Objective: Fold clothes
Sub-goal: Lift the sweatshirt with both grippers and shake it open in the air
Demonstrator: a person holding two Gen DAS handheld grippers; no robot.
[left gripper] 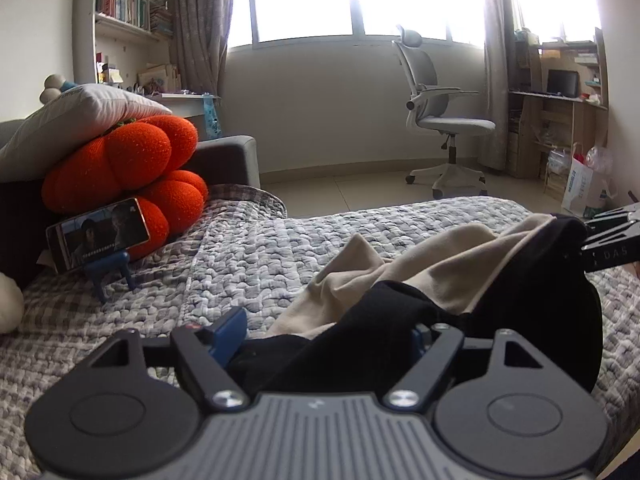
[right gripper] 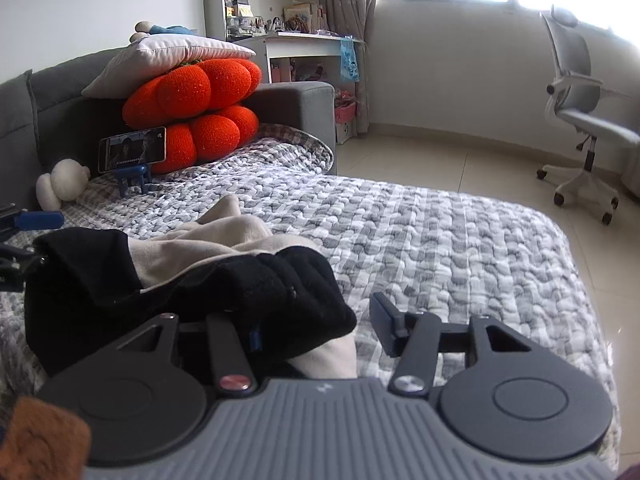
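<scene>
Black and cream garment (left gripper: 420,280) bunched in a heap on the grey quilted bedspread (left gripper: 248,248), near its front edge, between the two grippers. Left gripper (left gripper: 324,334) spread wide, blue left pad (left gripper: 230,330) standing clear of the cloth, black fabric lying loose in the gap and over the right finger; no squeeze on it visible. Right gripper (right gripper: 316,326) about half open, right finger (right gripper: 386,330) bare above the bedspread and apart from the cloth, thick black roll and a cream fold draped over the left finger; nothing pinched there either. Orange pumpkin cushions (right gripper: 200,116) and a phone (right gripper: 132,155) on a blue stand toward the far left corner, well apart from the heap
</scene>
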